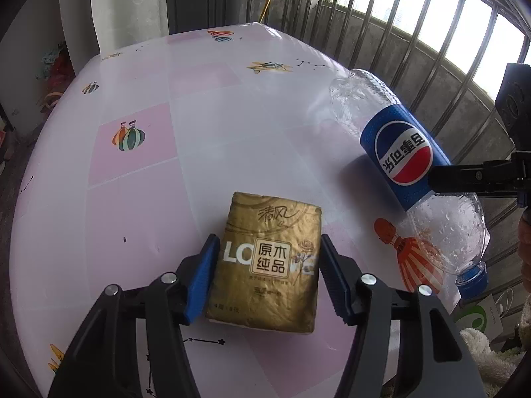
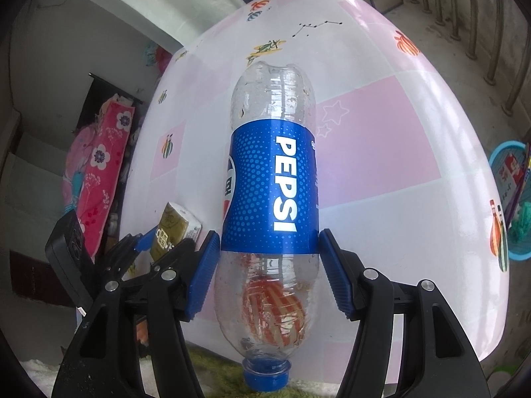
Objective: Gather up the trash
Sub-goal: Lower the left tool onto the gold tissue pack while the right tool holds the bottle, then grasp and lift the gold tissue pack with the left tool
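Both grippers grip: left (image 1: 267, 278) tissue pack (image 1: 265, 262), right (image 2: 268, 272) empty Pepsi bottle (image 2: 270, 179).

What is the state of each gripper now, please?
Left gripper: closed on the gold tissue pack.
Right gripper: closed on the Pepsi bottle, held above the table.

Pink-and-white patterned table (image 1: 205, 139), gold tissue pack (image 1: 265, 262) lying on it
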`<state>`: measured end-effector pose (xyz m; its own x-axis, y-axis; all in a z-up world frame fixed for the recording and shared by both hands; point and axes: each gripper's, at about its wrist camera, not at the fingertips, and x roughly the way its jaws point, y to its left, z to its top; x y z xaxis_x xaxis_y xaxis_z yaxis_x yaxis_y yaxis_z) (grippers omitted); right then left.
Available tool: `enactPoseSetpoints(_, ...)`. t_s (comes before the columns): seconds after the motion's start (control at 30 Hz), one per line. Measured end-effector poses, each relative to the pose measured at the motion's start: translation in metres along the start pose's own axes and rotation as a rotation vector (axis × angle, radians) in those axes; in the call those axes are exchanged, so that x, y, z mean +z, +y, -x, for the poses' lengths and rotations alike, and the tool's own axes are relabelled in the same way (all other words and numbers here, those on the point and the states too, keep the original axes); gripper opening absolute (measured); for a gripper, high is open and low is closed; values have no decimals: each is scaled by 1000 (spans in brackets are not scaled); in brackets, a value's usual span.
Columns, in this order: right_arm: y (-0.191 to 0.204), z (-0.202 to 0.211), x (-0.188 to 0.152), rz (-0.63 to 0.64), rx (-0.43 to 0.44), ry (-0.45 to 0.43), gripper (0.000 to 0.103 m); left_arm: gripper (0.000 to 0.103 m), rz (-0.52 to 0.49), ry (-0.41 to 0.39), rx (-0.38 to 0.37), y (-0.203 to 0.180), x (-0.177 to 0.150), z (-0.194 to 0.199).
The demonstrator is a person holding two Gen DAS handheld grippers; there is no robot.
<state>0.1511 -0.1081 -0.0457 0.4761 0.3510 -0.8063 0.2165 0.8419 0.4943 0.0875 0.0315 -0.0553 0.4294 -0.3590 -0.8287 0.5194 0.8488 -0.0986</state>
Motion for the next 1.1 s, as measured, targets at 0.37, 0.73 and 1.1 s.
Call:
enactPoseSetpoints(0.37, -8, -7, -2, -38, 60, 29, 62, 54, 16, 16, 17, -6, 3, -2)
enactPoseSetpoints(0.73, -12, -1, -7, -62, 71, 6, 59, 53, 14, 5, 18, -6, 3, 3)
enactPoseSetpoints(1.1, -14, 15, -10, -68, 103, -47, 59, 53, -8, -34, 36, -11, 7, 15)
